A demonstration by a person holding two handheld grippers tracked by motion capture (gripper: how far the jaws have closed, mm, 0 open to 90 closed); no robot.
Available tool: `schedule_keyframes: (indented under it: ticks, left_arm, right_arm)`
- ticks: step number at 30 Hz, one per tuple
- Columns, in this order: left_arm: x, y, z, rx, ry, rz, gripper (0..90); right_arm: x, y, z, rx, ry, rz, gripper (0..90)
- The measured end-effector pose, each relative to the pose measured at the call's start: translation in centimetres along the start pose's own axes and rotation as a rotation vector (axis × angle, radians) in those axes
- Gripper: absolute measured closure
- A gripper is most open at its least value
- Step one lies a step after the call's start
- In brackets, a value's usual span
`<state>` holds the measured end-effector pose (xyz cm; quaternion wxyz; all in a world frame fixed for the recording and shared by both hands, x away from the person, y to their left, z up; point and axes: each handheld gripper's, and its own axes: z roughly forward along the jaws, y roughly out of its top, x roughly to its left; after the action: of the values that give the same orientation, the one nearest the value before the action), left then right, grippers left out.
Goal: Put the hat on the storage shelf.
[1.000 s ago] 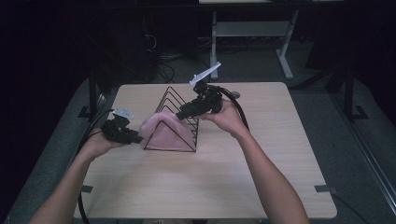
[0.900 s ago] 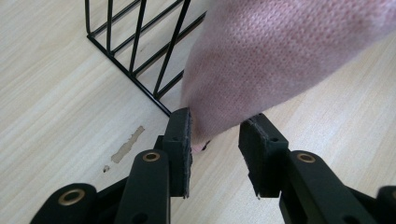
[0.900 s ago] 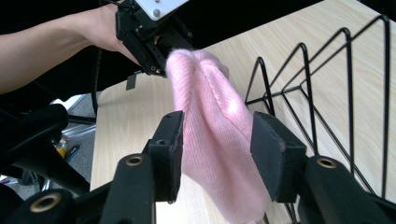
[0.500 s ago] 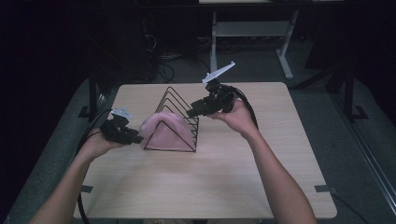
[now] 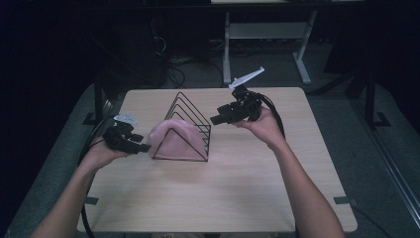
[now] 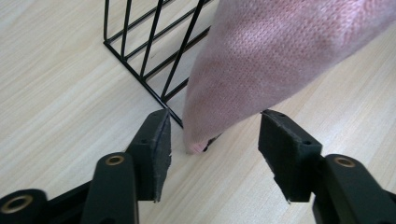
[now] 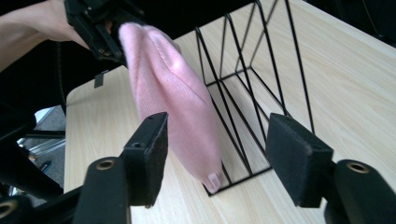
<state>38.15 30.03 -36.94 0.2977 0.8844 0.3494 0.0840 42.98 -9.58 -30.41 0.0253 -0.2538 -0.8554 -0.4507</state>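
A black wire rack point(image 5: 190, 116) of triangular dividers stands mid-table. A pink knitted cloth point(image 5: 171, 141) hangs over its near end. My left gripper point(image 5: 144, 148) is at the cloth's left edge, low over the table. In the left gripper view its jaws point(image 6: 215, 128) stand open around the cloth's lower corner point(image 6: 280, 56), pads clear of it; they have just been opening. My right gripper point(image 5: 216, 120) hovers to the right of the rack's top, open. Nothing is between its pads point(image 7: 149, 154), and its jaws have just been opening. Beyond them are the cloth point(image 7: 173, 93) and rack point(image 7: 261, 70).
The wooden table point(image 5: 237, 188) has bare board in front of and right of the rack. Behind it stand a white-legged frame point(image 5: 267, 34) and floor cables point(image 5: 183, 59). A thick black cable trails from each gripper. The left gripper point(image 7: 100, 28) sits at the right gripper view's top left.
My right gripper has drawn away from the rack's top towards the right and its jaws have spread. The left gripper stayed put and its jaws opened off the pink cloth.
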Motion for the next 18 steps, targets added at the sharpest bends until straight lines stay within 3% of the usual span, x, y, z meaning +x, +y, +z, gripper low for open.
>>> schedule_keyframes:
  ticks: [18]
  left_arm:
    - [0.0, -0.8, 0.0, -0.005, 0.002, -0.024, 30.4]
  right_arm:
    - [-1.5, -3.0, -2.1, -0.002, -0.053, 0.061, 30.2]
